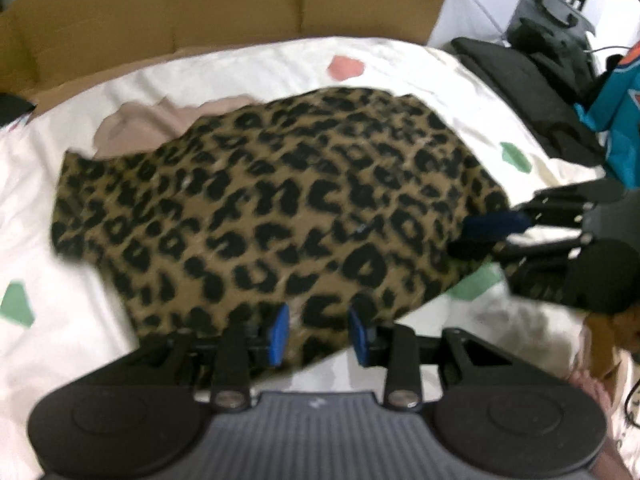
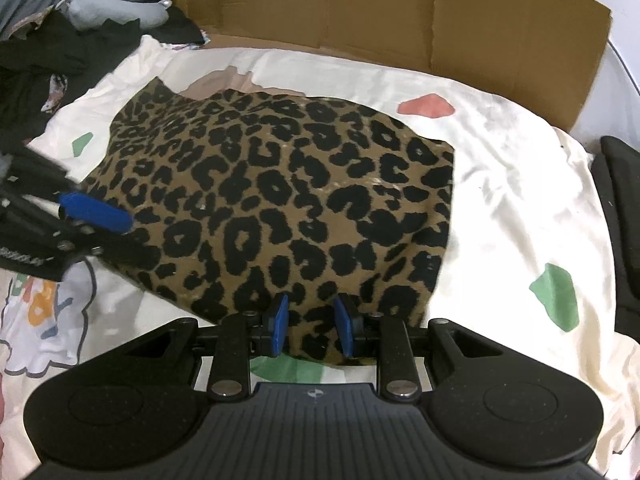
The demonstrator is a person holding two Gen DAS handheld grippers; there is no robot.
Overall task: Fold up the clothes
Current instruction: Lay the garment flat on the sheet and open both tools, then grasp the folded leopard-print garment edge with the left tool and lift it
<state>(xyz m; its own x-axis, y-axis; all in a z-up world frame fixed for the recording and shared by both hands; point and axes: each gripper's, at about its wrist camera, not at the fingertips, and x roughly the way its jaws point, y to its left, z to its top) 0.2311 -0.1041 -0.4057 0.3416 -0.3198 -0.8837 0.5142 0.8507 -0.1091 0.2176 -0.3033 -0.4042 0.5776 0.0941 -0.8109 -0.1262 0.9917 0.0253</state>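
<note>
At the bottom of the left wrist view the left gripper point(image 1: 319, 334) hangs over the near edge of the leopard-print garment point(image 1: 280, 208). Its blue pads point(image 1: 280, 334) stand partly apart with the patterned cloth showing in the gap, but whether they pinch it cannot be told from this blurred picture. At the bottom of the right wrist view the right gripper point(image 2: 311, 326) sits the same way over the garment's near hem point(image 2: 316, 332): jaws part open, fabric visible between the blue pads point(image 2: 280, 326), contact unclear.

Each gripper shows in the other's view. The right one enters from the right edge of the left wrist view, its fingers lying at the garment's right edge. The left one enters from the left edge of the right wrist view, at the garment's left edge.

The garment lies spread in the middle of both frames on a cream sheet point(image 2: 520, 208) with green and pink patches. A beige cloth point(image 1: 140, 128) peeks from under its far side. Beyond, across the top, stands a cardboard wall point(image 2: 400, 12). Dark clothes point(image 2: 36, 64) pile up at the upper left of the right wrist view.
</note>
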